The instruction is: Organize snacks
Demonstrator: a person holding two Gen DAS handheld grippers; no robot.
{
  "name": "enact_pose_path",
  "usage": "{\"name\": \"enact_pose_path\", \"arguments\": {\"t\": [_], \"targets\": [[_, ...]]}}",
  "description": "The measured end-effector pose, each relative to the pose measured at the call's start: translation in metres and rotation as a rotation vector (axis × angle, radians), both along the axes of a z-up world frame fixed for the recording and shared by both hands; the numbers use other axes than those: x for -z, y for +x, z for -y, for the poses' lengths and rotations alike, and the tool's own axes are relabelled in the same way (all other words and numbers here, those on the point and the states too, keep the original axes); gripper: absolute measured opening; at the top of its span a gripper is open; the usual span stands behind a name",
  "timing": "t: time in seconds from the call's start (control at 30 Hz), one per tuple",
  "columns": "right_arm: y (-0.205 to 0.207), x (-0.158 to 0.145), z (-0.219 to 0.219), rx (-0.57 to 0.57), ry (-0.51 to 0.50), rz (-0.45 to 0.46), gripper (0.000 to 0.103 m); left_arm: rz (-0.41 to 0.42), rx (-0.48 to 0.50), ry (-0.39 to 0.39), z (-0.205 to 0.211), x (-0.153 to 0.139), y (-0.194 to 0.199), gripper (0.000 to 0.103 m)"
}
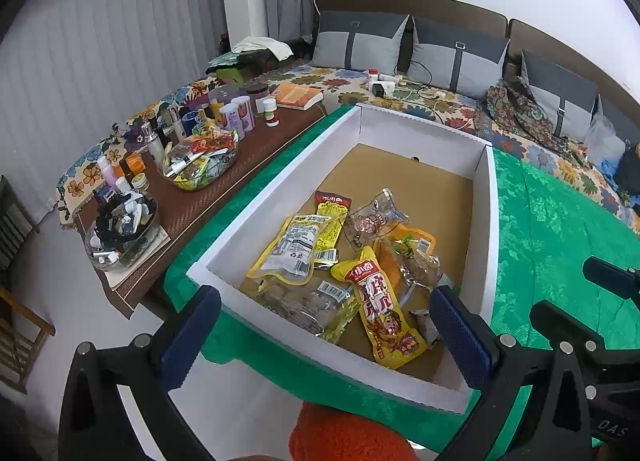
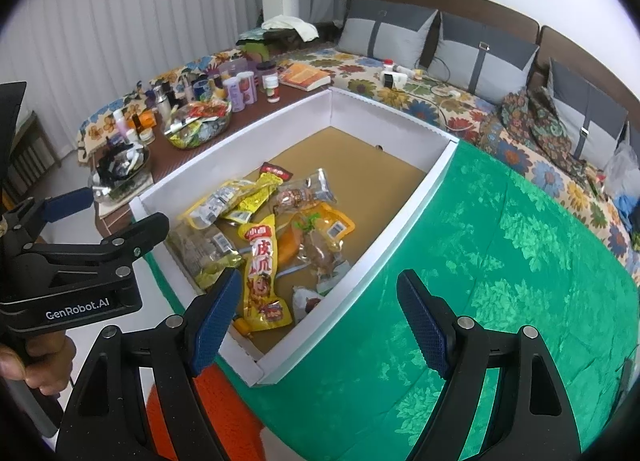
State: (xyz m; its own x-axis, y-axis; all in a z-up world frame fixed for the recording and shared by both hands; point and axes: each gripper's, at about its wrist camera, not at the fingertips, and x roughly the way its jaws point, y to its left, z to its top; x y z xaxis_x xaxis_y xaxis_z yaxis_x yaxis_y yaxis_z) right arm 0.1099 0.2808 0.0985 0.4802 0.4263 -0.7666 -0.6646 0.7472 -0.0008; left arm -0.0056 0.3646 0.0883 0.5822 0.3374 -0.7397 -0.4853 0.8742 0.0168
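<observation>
Below, my left gripper (image 1: pixel 324 325) and right gripper (image 2: pixel 316 317) both hang spread apart with nothing between their fingers, above the near end of a white cardboard box (image 1: pixel 490 197). Snack packets (image 1: pixel 320 261) lie heaped on its brown floor, a long yellow pouch (image 2: pixel 262 273) topmost. Box rests on green cloth (image 2: pixel 500 261).

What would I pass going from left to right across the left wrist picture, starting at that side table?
Clear bowl of odds and ends → clear bowl of snack packets → white box → yellow snack packet with the red top → green cloth.
</observation>
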Motion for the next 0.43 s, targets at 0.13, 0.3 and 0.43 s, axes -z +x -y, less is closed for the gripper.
{"name": "enact_pose_path", "arguments": {"t": [0.13,0.3,0.43], "targets": [[0.0005,0.0013,-0.0002,0.000,-0.002,-0.002,0.083,0.001,0.000,-0.002,-0.0014,0.0007,0.0004,0.103],[0.0004,0.0013,-0.0003,0.000,-0.001,0.002,0.083,0.009,0.011,-0.050,-0.0044,0.0042,-0.0015,0.103],[0.0007,0.0024,0.0000,-0.001,-0.001,0.001,0.083,0.008,0.013,-0.057,-0.0043,0.0049,-0.0012,0.103]]}}
